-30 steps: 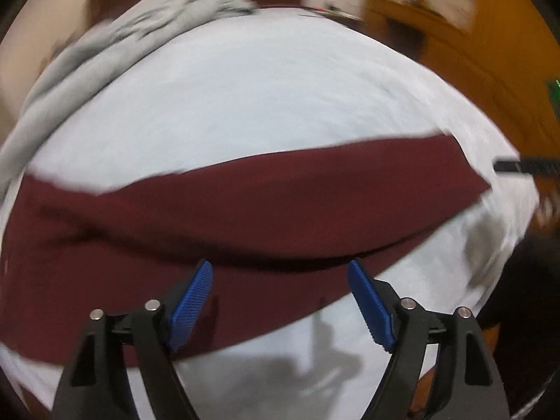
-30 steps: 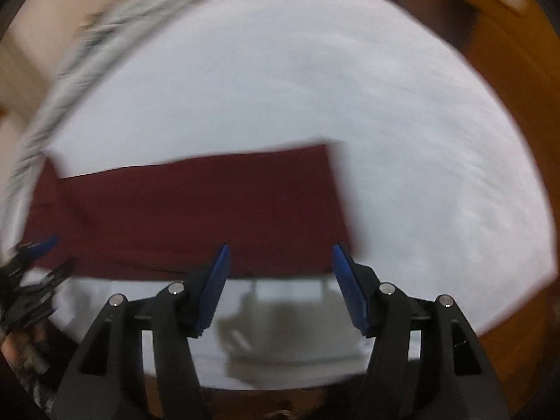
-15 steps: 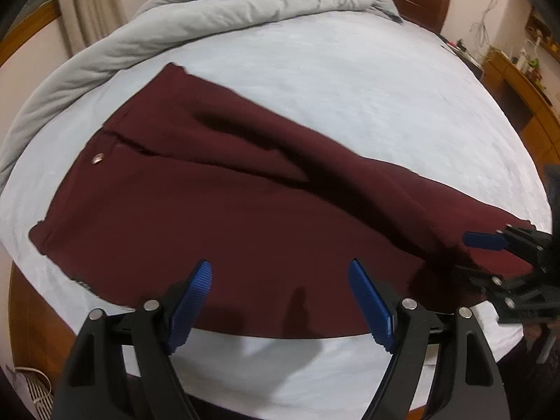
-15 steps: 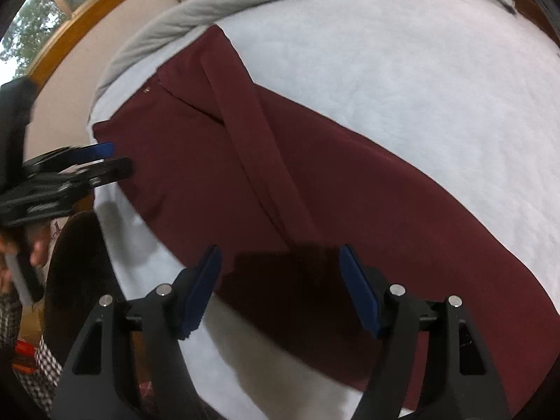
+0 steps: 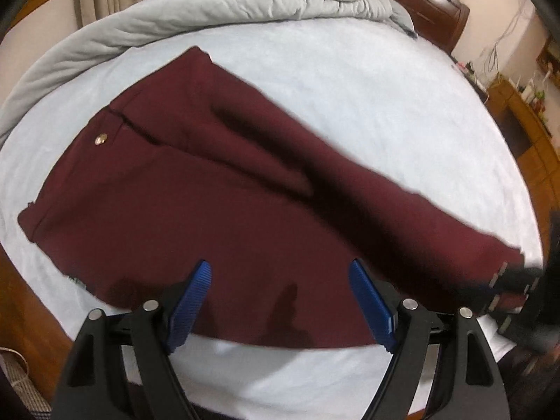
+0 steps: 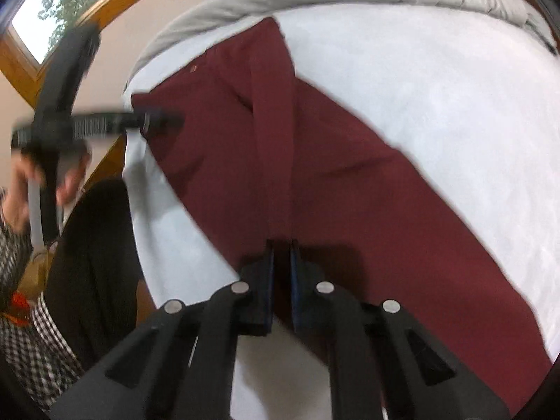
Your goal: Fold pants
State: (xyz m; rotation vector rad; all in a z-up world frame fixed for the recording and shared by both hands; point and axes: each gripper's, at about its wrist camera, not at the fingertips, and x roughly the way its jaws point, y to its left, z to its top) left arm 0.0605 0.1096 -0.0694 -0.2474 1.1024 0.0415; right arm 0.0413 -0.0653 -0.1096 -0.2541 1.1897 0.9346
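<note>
Dark red pants [image 5: 217, 189] lie flat on the white bed sheet [image 5: 350, 80], waist with a brass button [image 5: 101, 139] to the left and legs running right. My left gripper [image 5: 280, 301] hangs open over the near edge of the pants, nothing between its blue pads. In the right wrist view the pants [image 6: 350, 175] run from the waist at the top down to the lower right. My right gripper [image 6: 281, 262] is shut, pinching the fabric at the near edge of a leg. It also shows blurred at the leg end [image 5: 514, 280]. The left gripper [image 6: 154, 122] appears blurred above the waist.
A grey duvet [image 5: 217, 3] is bunched along the far side of the bed. A wooden headboard [image 5: 434, 7] and cabinets [image 5: 525, 119] stand to the right. A person's hand [image 6: 21, 182], checked sleeve and dark trousers [image 6: 91, 262] are beside the bed's edge.
Both views swung from the leg end toward the waist. The right gripper's jaws went from wide open to closed on the fabric. The left gripper stayed open.
</note>
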